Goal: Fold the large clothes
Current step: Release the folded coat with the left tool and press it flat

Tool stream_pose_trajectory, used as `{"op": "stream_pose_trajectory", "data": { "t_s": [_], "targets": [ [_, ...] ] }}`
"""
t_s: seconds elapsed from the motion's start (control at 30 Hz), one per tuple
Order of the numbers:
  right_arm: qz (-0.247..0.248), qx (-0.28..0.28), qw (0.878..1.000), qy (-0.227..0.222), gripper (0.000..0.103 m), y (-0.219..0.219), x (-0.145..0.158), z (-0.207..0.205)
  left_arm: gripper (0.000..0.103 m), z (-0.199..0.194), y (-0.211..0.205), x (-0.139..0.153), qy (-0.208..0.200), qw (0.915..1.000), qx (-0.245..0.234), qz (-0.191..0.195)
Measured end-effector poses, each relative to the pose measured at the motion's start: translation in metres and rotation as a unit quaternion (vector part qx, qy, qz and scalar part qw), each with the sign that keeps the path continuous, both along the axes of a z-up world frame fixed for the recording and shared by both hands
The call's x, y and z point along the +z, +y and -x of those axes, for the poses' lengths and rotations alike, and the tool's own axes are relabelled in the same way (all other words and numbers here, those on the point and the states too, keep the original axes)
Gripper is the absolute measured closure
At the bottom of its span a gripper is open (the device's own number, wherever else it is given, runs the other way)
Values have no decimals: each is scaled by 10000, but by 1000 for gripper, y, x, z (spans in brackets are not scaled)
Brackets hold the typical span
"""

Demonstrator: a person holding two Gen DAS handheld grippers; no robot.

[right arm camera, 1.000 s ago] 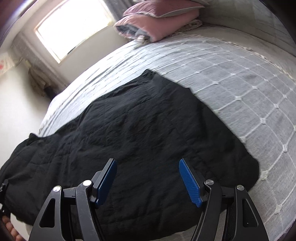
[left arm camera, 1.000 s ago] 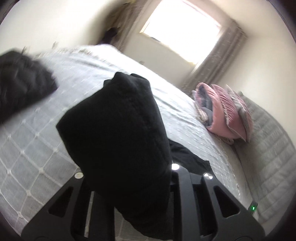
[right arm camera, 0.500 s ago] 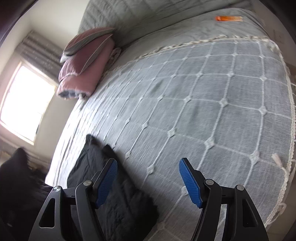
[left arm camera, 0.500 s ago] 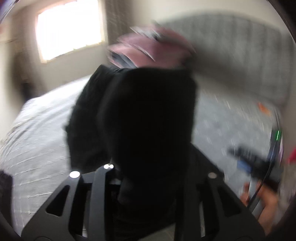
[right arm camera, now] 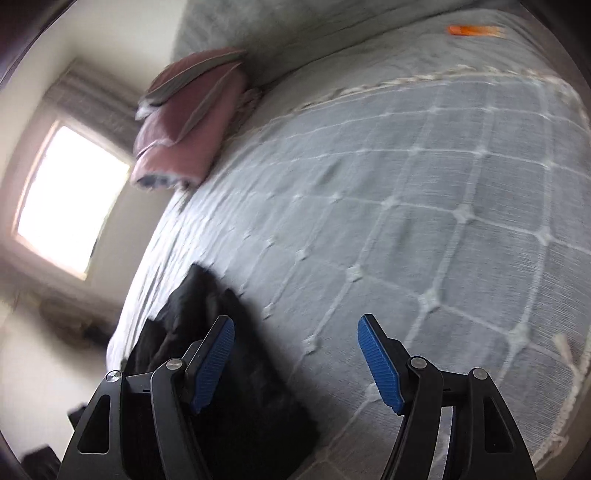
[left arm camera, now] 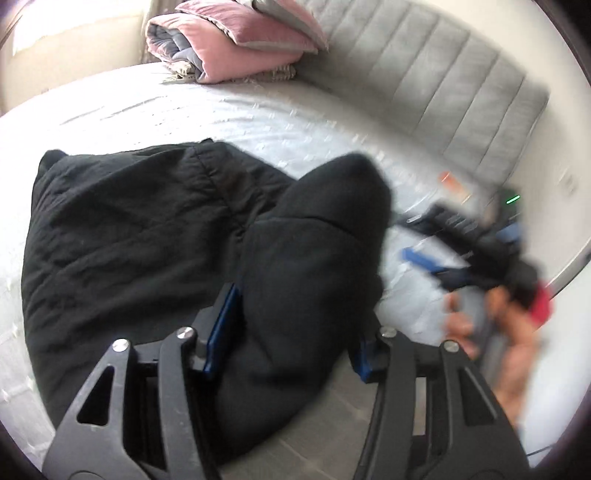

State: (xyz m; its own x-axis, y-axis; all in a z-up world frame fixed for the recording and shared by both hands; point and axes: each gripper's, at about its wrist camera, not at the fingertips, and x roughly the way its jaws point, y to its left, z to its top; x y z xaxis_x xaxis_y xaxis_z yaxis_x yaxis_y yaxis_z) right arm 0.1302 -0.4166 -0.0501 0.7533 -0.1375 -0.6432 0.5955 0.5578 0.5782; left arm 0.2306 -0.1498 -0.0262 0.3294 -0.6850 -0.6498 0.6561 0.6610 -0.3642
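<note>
A large black quilted garment lies on the grey bed. My left gripper has its blue pads wide apart, with a thick black fold of the garment lying between them. My right gripper is open and empty above the bedspread, with the garment's edge under its left finger. The right gripper also shows blurred in the left wrist view.
A folded pink and grey quilt lies by the grey padded headboard. A small orange object lies near the headboard. A bright window is on the far wall.
The left gripper has swung with the black fold toward the headboard side and its pads now stand apart. The right gripper turned away from the garment to the bare bedspread.
</note>
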Motion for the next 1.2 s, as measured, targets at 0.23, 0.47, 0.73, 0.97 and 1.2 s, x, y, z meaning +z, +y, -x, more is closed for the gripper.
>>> {"op": "stream_pose_trajectory", "data": {
  "t_s": [0.23, 0.47, 0.73, 0.97, 1.2],
  "targets": [
    [398, 1192, 9895, -709, 32, 51, 45, -6, 40, 30, 67, 13, 355, 9960, 167, 807],
    [1358, 2316, 9627, 346, 31, 133, 41, -59, 40, 5, 132, -14, 655, 9863, 1299, 781],
    [1447, 2852, 9444, 761, 75, 154, 12, -72, 62, -15, 125, -49, 880, 9828, 1503, 611],
    [2391, 2218, 9410, -904, 82, 153, 104, -22, 80, -32, 102, -25, 526, 9856, 1458, 678],
    [1532, 1940, 9654, 830, 82, 91, 0, -62, 90, -45, 44, -56, 462, 9877, 1471, -244]
  ]
}}
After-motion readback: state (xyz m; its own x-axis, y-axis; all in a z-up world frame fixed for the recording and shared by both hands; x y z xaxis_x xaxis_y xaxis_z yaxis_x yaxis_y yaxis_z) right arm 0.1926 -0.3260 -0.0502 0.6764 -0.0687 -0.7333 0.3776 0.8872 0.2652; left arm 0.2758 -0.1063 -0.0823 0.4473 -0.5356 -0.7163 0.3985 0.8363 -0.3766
